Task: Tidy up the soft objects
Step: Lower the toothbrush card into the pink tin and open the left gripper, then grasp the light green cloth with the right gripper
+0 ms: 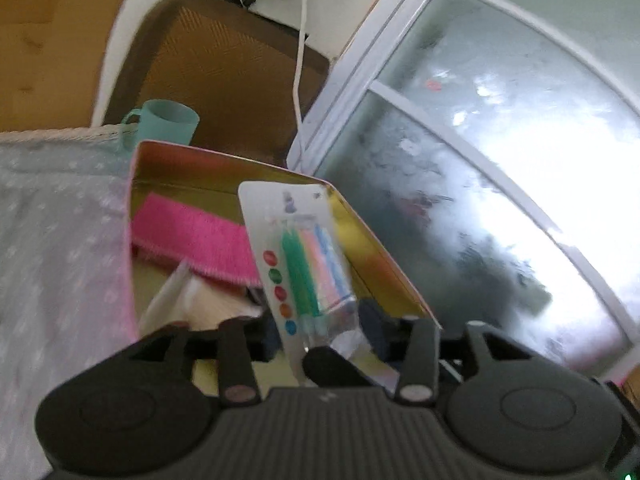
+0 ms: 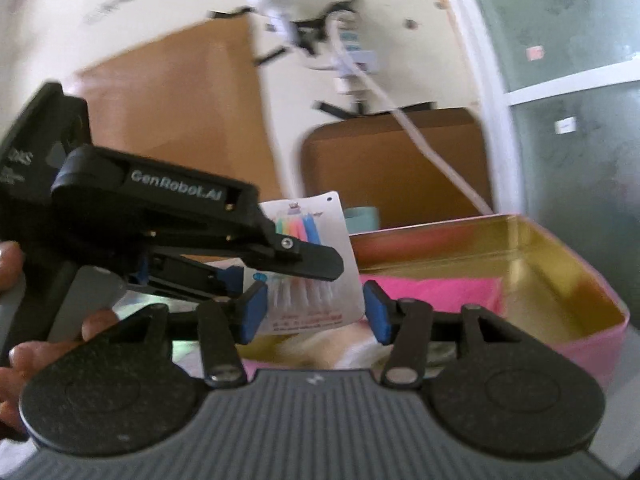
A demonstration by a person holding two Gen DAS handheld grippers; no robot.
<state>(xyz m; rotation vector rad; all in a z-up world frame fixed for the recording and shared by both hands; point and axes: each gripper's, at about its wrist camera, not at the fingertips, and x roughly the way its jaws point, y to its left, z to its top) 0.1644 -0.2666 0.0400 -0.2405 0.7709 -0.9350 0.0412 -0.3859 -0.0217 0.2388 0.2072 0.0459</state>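
A carded pack of coloured candles stands upright in the air over an open pink tin with a gold inside. My right gripper has its blue pads against both side edges of the card. My left gripper comes in from the left, its fingers on either side of the pack; blur hides whether they press on it. A black fingertip lies in front of the card's foot. In the tin lie a folded pink cloth and a cream soft thing.
The tin sits on a pale dotted cloth. Behind it stand a teal cup and a brown mesh chair back. A white cable hangs down the wall. A frosted window fills the right. A hand holds the left gripper.
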